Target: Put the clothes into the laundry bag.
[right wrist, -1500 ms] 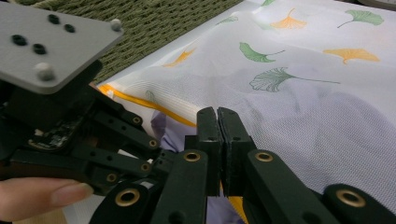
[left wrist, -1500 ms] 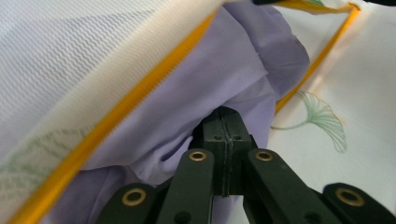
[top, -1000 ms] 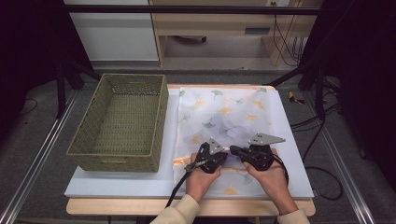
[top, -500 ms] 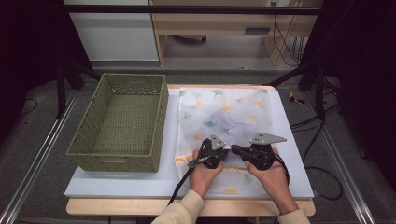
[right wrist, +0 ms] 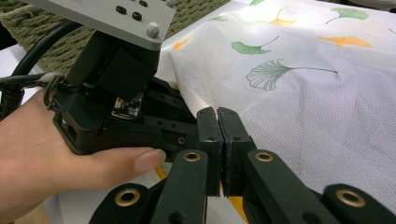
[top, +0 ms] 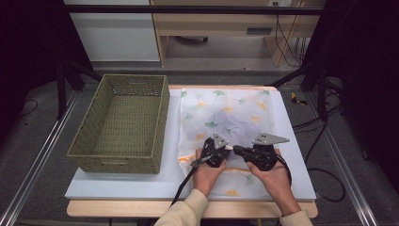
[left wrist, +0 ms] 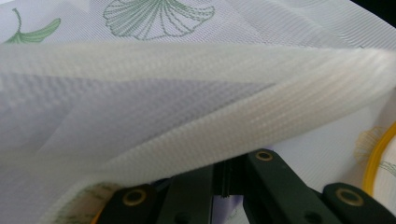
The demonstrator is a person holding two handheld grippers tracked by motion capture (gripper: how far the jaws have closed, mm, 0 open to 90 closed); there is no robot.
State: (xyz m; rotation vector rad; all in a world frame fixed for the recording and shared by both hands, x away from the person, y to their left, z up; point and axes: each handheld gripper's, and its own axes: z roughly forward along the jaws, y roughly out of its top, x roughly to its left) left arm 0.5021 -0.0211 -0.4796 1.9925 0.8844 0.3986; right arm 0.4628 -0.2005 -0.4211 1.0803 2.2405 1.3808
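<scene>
step: folding white mesh cloth with ginkgo-leaf print, flat on white tabletop right of olive woven basket | left gripper: jaws clamped on raised cloth fold | right gripper: jaws closed, empty, beside it | tip: keep hem taut, lift level, don't drag the layer underneath

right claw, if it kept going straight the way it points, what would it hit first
Most likely the left claw, sitting right beside its closed tips and slightly ahead. The leaf-print cloth lies just beyond and under them. Depth is hard to judge, so it may brush the cloth first.
</scene>
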